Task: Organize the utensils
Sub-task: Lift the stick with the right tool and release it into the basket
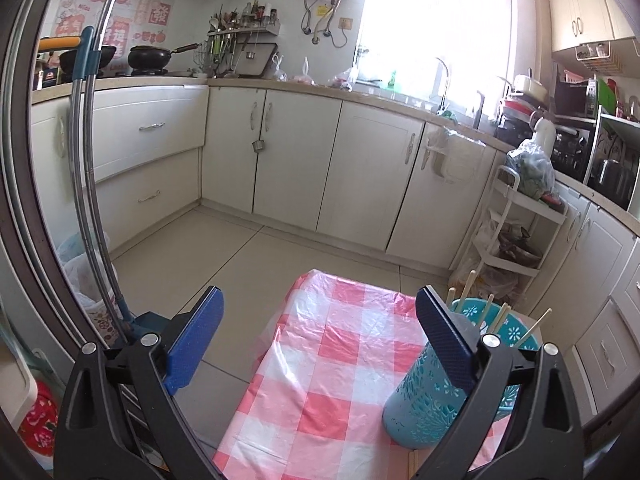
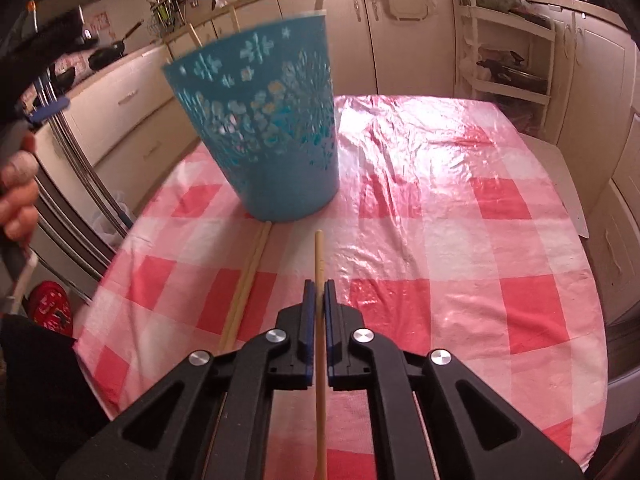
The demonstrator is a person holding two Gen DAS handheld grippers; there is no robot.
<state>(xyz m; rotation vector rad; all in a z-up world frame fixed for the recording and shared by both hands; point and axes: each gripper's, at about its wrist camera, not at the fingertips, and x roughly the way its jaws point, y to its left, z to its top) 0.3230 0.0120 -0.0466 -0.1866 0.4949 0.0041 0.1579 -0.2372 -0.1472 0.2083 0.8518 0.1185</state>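
- Chopstick [image 2: 319,264] in pale wood runs straight between the blue pads of the right hand-held gripper [image 2: 319,292], which is closed down to a narrow slit and pinches it along its length.
- Its free tip points toward the teal holder [image 2: 276,132] and stops short of the holder's base, with a strip of cloth between them.
- The left hand-held gripper [image 1: 320,320] is spread wide with nothing between its blue pads [image 1: 196,340]; the right-hand pad overlaps the holder's side in the left wrist view, and whether it touches cannot be told.
- The teal holder is a tall plastic cup with cut-out flower and snowflake patterns, standing on the tabletop [image 2: 460,208], which wears a glossy pink-and-white checked cover.
- In the right wrist view the holder looks blurred and leans to the left.
- Several more wooden chopsticks [image 1: 502,316] stand inside the holder, their ends fanning out above its rim.
- A loose pair of chopsticks [image 2: 248,280] lies flat on the cover, just left of the gripped one, with its far end touching or almost touching the holder's base.
- Behind the holder, cream kitchen cabinets [image 1: 296,152] line the wall, and a white shelf rack [image 2: 508,52] stands beyond the tabletop to the holder's right.
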